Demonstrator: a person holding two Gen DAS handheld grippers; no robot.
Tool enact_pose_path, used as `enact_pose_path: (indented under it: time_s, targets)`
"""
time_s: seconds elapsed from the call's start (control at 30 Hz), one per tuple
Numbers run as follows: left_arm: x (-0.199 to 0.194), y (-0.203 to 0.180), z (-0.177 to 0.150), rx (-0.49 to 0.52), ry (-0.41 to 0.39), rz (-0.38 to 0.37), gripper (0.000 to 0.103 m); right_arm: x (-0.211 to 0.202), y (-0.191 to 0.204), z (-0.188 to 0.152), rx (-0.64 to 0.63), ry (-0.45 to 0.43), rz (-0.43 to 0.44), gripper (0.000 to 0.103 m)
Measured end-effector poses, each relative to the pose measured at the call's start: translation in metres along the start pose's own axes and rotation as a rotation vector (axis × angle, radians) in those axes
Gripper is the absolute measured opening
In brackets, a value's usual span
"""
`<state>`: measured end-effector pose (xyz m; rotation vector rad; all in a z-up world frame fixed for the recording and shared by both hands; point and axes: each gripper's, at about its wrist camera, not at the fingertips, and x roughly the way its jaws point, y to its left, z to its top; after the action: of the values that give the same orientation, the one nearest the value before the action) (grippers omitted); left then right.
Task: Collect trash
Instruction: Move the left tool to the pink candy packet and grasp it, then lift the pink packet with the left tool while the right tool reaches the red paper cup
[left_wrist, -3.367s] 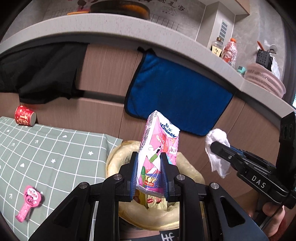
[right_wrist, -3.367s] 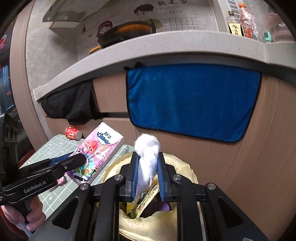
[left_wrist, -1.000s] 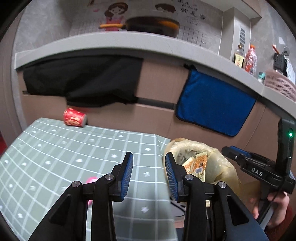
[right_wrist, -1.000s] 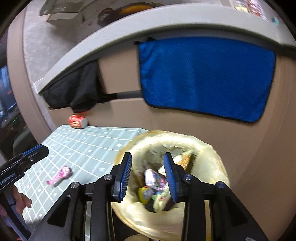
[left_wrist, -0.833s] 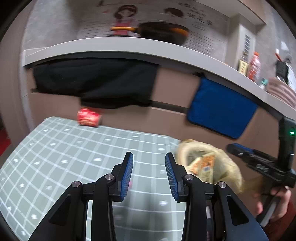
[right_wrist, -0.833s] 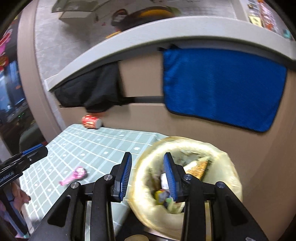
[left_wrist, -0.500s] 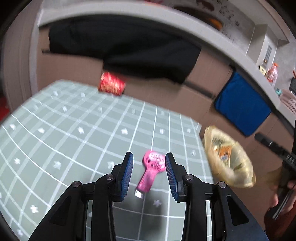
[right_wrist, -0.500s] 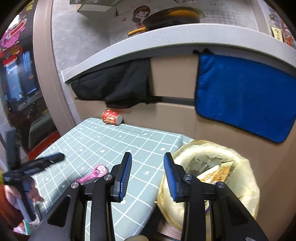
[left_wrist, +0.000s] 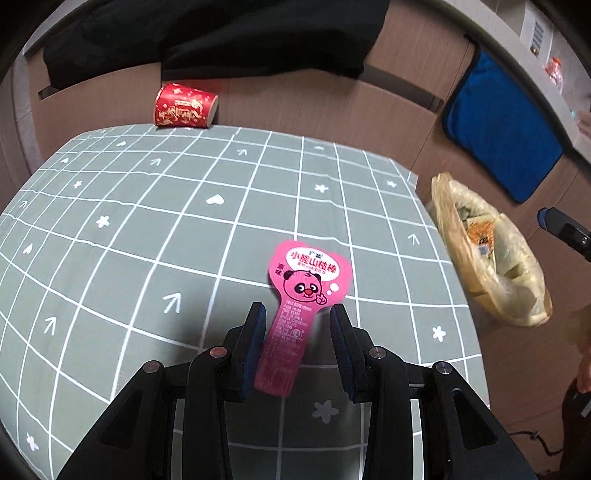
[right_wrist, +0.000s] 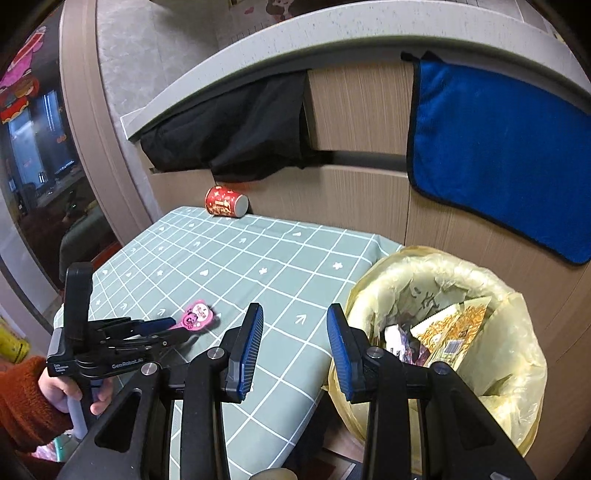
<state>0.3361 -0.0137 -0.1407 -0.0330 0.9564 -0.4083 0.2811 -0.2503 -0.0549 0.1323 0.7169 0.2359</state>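
A pink lollipop-shaped wrapper (left_wrist: 299, 299) lies flat on the green grid tablecloth (left_wrist: 147, 240). My left gripper (left_wrist: 298, 321) is open and low over the cloth, its stem end lying between the fingers. The wrapper (right_wrist: 197, 318) and left gripper (right_wrist: 162, 328) also show in the right wrist view. A red paper cup (left_wrist: 183, 106) lies on its side at the table's far edge, also in the right wrist view (right_wrist: 226, 206). My right gripper (right_wrist: 293, 332) is open and empty above the table's right edge, beside the yellow-lined trash bin (right_wrist: 524, 354).
The bin (left_wrist: 491, 258) stands off the table's right side and holds wrappers. Behind the table are wooden cabinet fronts with a black cloth (right_wrist: 236, 136) and a blue towel (right_wrist: 498, 155) hanging from the counter (right_wrist: 295, 40).
Both grippers dropped their items into the bin and opened. The left gripper swung left and down to the pink wrapper, which now lies between its fingers. The right gripper moved left from the bin.
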Motion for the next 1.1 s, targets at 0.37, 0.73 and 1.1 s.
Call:
enact_pose_path:
  time_s: [0.37,0.73,1.1]
  targets:
    - [0.003,-0.017,-0.003,0.092,-0.004,0.122,0.02,0.005,0.002,-0.006,-0.003,0.022,0.011,0.034]
    - [-0.098,-0.017,-0.01,0.027,-0.186,0.055,0.02,-0.04,0.029,0.024,-0.049,-0.058,0.011,0.034]
    - [-0.27,0.017,-0.01,-0.027,-0.551,0.141,0.02,-0.084,0.09,0.089,-0.088,-0.198,0.074,0.037]
